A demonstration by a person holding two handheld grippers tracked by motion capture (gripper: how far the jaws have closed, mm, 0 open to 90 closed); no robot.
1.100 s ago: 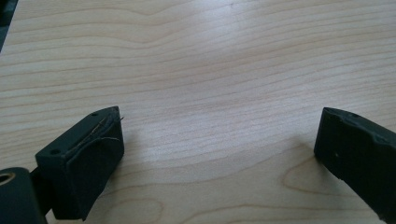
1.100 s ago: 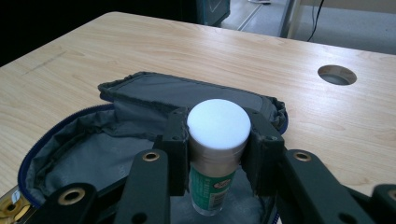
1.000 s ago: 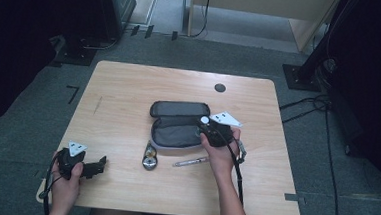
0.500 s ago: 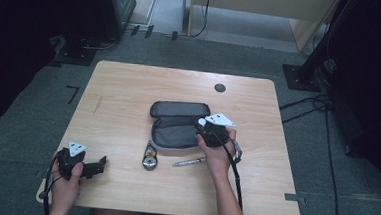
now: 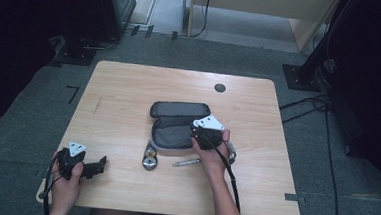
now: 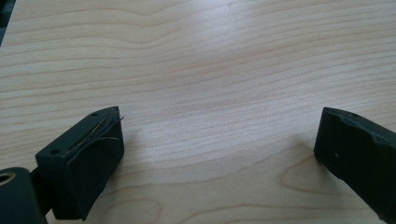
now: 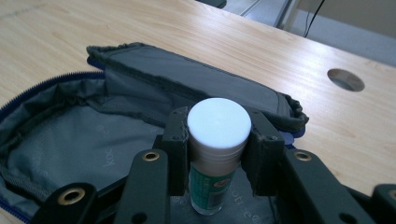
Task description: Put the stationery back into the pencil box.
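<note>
Currently right gripper (image 7: 218, 154) clamps the white-capped bottle (image 7: 217, 144) upright over the open pouch (image 7: 70, 135), lining directly below; left gripper (image 6: 219, 154) gapes wide, idle at the table's 7 o'clock.

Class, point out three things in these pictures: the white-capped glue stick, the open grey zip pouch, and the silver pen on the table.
White-capped glue stick (image 7: 218, 123), right gripper view: on its flat white cap.
Open grey zip pouch (image 7: 70, 140), right gripper view: on its inner lining.
Silver pen (image 5: 186, 162), high view: on the middle of its barrel.
</note>
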